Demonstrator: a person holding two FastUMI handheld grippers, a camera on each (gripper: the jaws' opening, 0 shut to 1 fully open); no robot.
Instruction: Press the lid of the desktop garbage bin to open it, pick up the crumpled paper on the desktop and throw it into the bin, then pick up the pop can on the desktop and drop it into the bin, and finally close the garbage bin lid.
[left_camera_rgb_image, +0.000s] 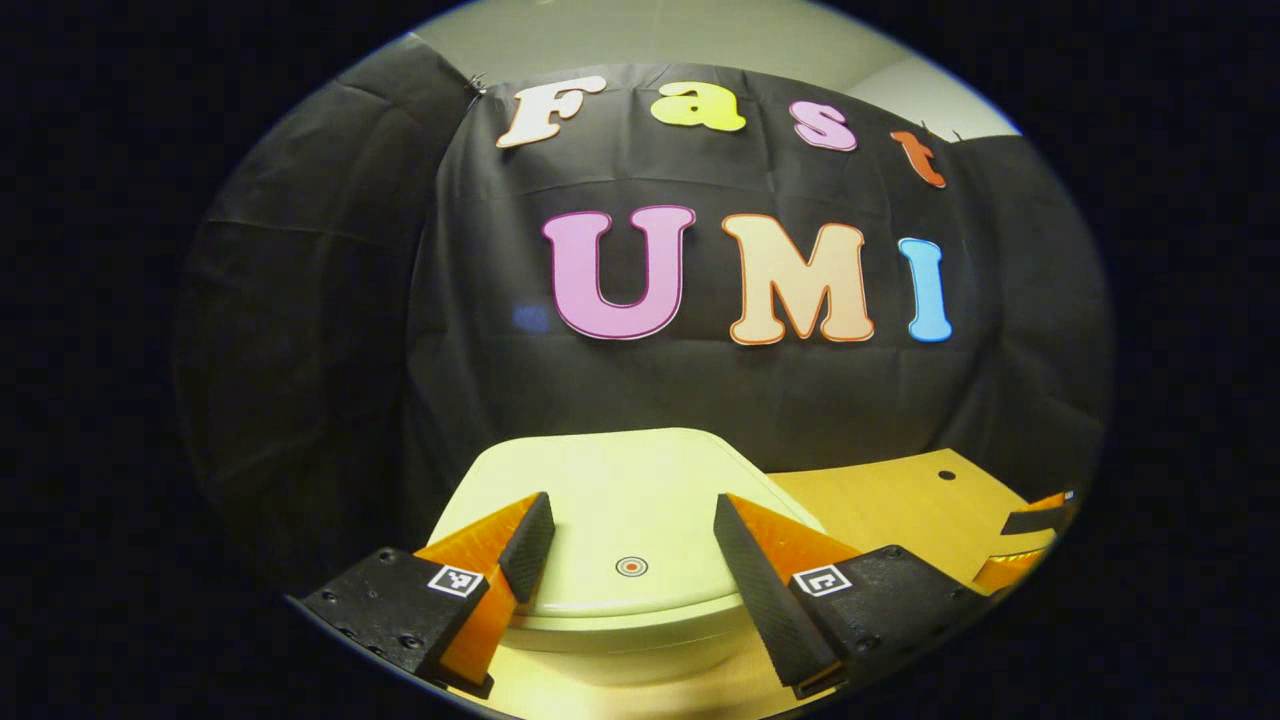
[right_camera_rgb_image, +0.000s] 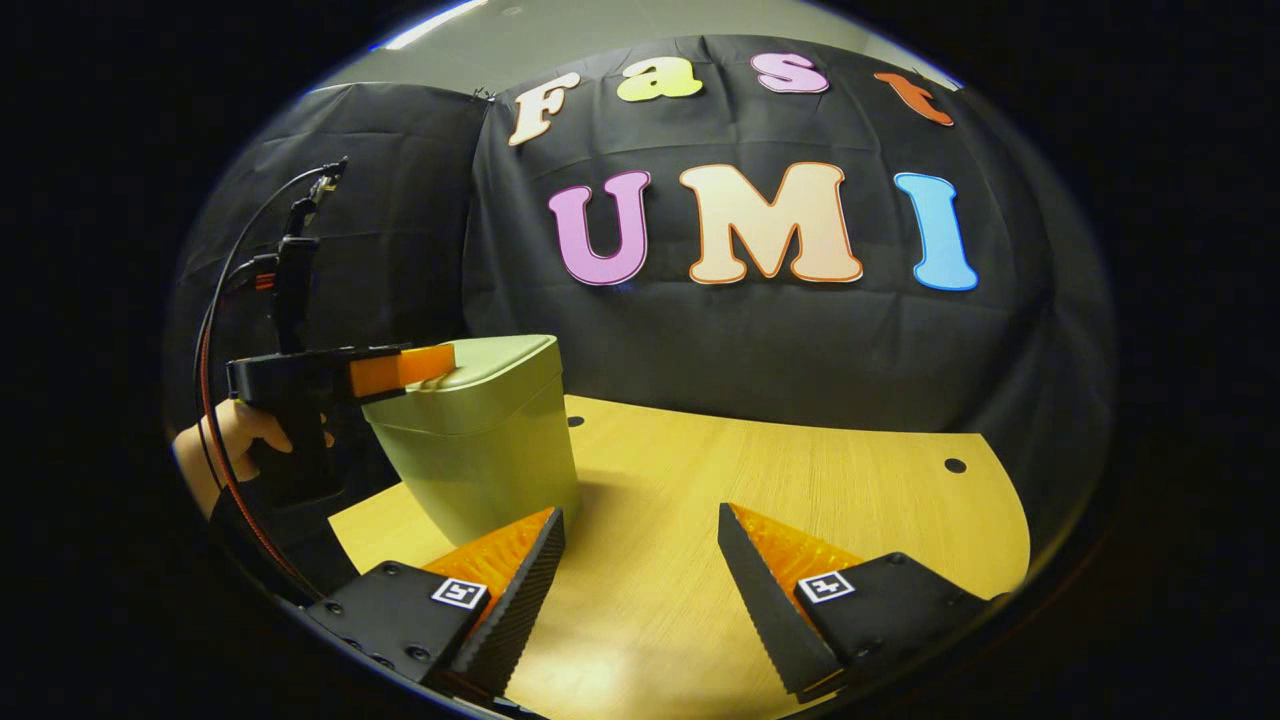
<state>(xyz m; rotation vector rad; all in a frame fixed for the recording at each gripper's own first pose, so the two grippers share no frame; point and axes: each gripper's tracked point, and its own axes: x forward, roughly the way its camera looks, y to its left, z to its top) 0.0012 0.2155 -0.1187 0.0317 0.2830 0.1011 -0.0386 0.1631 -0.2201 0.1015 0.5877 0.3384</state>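
Observation:
The pale green garbage bin stands on the left part of the wooden table, its lid down. A small round mark sits near the lid's front edge. My left gripper is open, hovering just over the lid's front with one finger on each side of the mark. In the right gripper view the left gripper reaches over the lid's edge from the left, held by a hand. My right gripper is open above bare tabletop to the right of the bin, holding nothing.
The table has small dark holes near its rounded back edge. Black cloth walls close off the back and left. A cable loops up from the left gripper's handle. The right gripper shows at the table's right.

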